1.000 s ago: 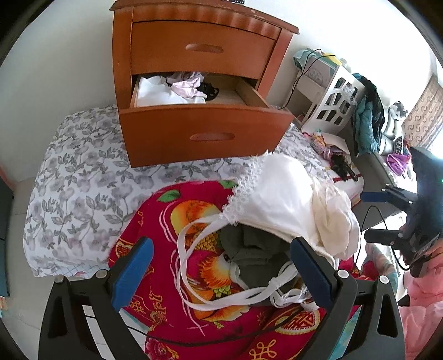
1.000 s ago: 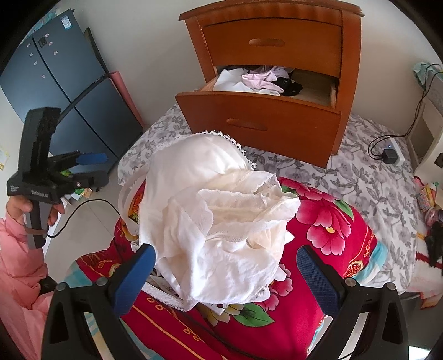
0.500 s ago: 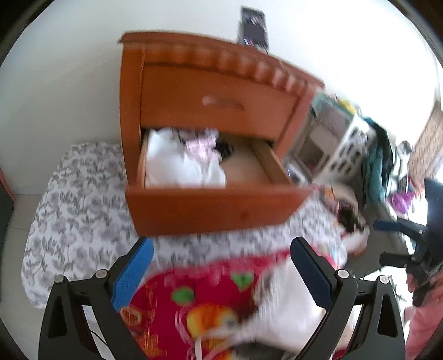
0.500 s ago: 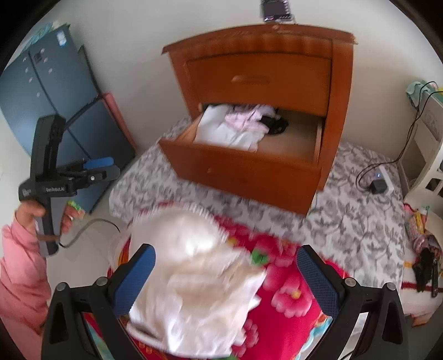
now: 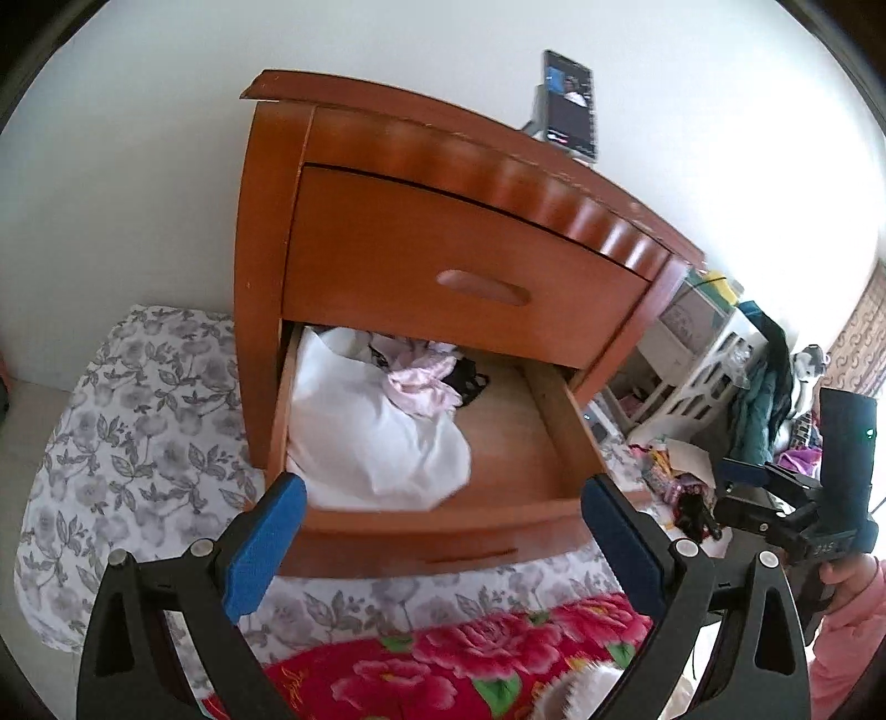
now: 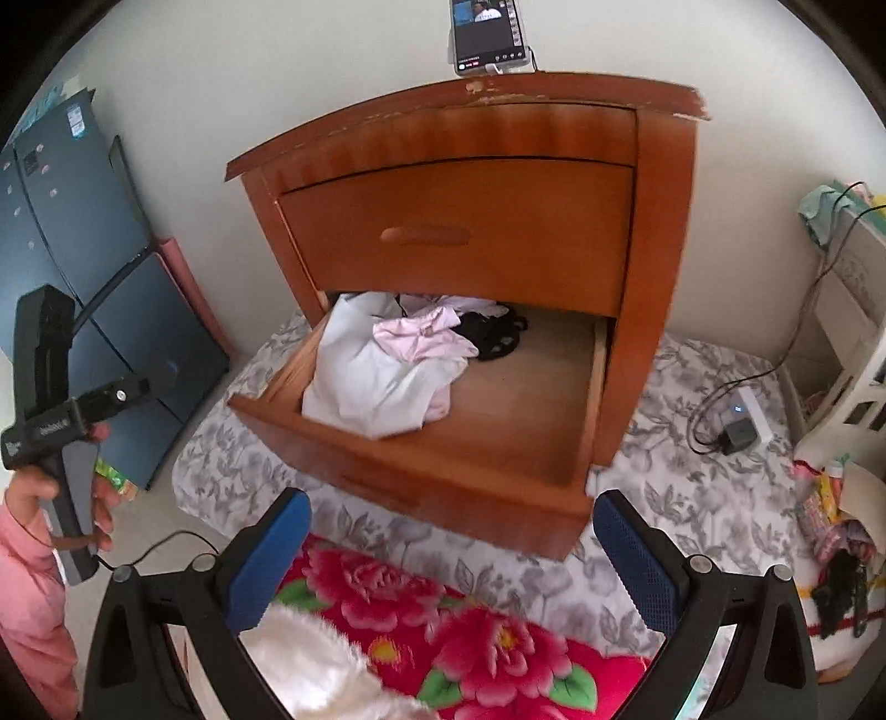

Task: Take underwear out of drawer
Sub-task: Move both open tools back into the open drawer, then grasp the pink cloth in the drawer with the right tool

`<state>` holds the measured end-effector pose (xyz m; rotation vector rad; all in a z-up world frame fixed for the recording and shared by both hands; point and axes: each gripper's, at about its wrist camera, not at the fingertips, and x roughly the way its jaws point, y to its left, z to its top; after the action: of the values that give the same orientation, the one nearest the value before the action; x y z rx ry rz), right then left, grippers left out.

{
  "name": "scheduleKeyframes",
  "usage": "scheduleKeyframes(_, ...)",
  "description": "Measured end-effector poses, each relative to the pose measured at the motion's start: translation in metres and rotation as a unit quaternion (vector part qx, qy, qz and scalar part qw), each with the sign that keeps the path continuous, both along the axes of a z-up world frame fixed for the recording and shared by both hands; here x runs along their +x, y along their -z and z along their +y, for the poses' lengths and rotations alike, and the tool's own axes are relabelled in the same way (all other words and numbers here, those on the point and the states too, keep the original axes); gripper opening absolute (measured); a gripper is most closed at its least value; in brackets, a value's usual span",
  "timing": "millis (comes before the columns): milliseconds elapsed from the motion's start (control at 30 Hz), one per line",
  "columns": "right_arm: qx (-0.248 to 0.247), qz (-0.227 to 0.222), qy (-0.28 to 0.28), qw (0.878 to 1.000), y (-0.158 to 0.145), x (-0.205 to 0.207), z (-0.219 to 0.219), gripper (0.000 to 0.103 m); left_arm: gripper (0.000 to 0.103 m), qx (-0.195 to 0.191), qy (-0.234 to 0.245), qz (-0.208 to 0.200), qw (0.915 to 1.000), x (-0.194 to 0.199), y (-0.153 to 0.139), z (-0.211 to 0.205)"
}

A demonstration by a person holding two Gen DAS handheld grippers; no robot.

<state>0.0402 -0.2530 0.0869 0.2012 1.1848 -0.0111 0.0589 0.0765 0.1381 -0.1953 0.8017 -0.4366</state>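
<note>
Both grippers empty, jaws spread, facing the open drawer [image 5: 443, 515].
The underwear [image 5: 423, 382] lies bunched at the drawer's back left on white cloth [image 5: 365, 437]; likely light, limp, snag-prone, so pinch a raised fold with the left gripper [image 5: 443, 531] or right gripper [image 6: 451, 545].

Daylight is washing over the white wall [image 6: 221, 83]. A wooden nightstand [image 6: 659, 232] is sitting on a grey floral bedspread [image 6: 681, 498], a phone [image 6: 487, 33] glowing on top, a blue fridge [image 6: 61, 221] standing left.
</note>
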Motion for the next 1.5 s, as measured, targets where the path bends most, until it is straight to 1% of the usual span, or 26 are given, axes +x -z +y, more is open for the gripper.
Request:
scheduleKeyframes(67, 0.01, 0.0, 0.0, 1.0, 0.008, 0.013, -0.001, 0.103, 0.1, 0.005, -0.002, -0.001, 1.0, 0.013, 0.003, 0.001)
scheduleKeyframes(133, 0.015, 0.001, -0.005, 1.0, 0.017, 0.027, -0.001, 0.103, 0.1, 0.017, -0.017, -0.007, 0.9997, 0.026, 0.005, 0.003)
scheduleKeyframes(200, 0.02, 0.001, -0.009, 1.0, 0.027, 0.04, 0.001, 0.103, 0.1, 0.026, -0.021, -0.014, 0.9993, 0.035, 0.006, 0.003)
scheduleKeyframes(267, 0.02, 0.001, -0.014, 1.0, 0.036, 0.054, 0.004, 0.103, 0.1, 0.034, -0.023, -0.013, 0.9991, 0.048, 0.009, 0.0)
scheduleKeyframes(333, 0.02, 0.005, -0.013, 1.0, 0.046, 0.067, 0.007, 0.103, 0.1, 0.035, -0.021, 0.004, 0.9991, 0.062, 0.015, -0.003)
scheduleKeyframes(400, 0.025, 0.012, -0.012, 1.0, 0.058, 0.081, 0.007, 0.103, 0.1, 0.045, -0.023, 0.032, 0.9982, 0.079, 0.025, -0.007)
scheduleKeyframes(533, 0.013, 0.028, -0.022, 0.999, 0.081, 0.109, 0.013, 0.103, 0.099, 0.07, -0.027, 0.053, 0.9958, 0.103, 0.042, -0.016)
scheduleKeyframes(600, 0.011, 0.039, -0.026, 0.999, 0.093, 0.12, 0.015, 0.103, 0.099, 0.071, -0.028, 0.069, 0.9946, 0.114, 0.051, -0.018)
scheduleKeyframes(667, 0.015, 0.052, -0.025, 0.998, 0.106, 0.13, 0.015, 0.103, 0.099, 0.073, -0.035, 0.094, 0.9923, 0.127, 0.061, -0.019)
scheduleKeyframes(833, 0.0, 0.086, -0.026, 0.996, 0.135, 0.153, 0.016, 0.103, 0.099, 0.095, -0.031, 0.117, 0.9881, 0.146, 0.077, -0.027)
scheduleKeyframes(900, -0.004, 0.106, -0.032, 0.994, 0.147, 0.159, 0.018, 0.1, 0.099, 0.096, -0.028, 0.126, 0.987, 0.152, 0.081, -0.028)
scheduleKeyframes(967, -0.002, 0.128, -0.036, 0.991, 0.161, 0.165, 0.02, 0.094, 0.099, 0.102, -0.023, 0.136, 0.9852, 0.158, 0.086, -0.032)
scheduleKeyframes(1033, 0.0, 0.142, -0.035, 0.989, 0.171, 0.169, 0.021, 0.092, 0.099, 0.109, -0.021, 0.145, 0.9832, 0.164, 0.089, -0.035)
scheduleKeyframes(1133, 0.0, 0.145, -0.029, 0.989, 0.179, 0.177, 0.021, 0.087, 0.099, 0.106, -0.031, 0.159, 0.9811, 0.172, 0.094, -0.035)
scheduleKeyframes(1233, 0.0, 0.135, -0.015, 0.991, 0.182, 0.184, 0.017, 0.087, 0.099, 0.085, -0.037, 0.165, 0.982, 0.178, 0.099, -0.031)
scheduleKeyframes(1367, 0.002, 0.131, 0.007, 0.991, 0.186, 0.192, 0.011, 0.087, 0.099, 0.068, -0.046, 0.157, 0.9842, 0.177, 0.1, -0.025)
scheduleKeyframes(1500, -0.004, 0.122, -0.001, 0.992, 0.187, 0.199, 0.014, 0.086, 0.099, 0.07, -0.069, 0.144, 0.9847, 0.174, 0.099, -0.018)
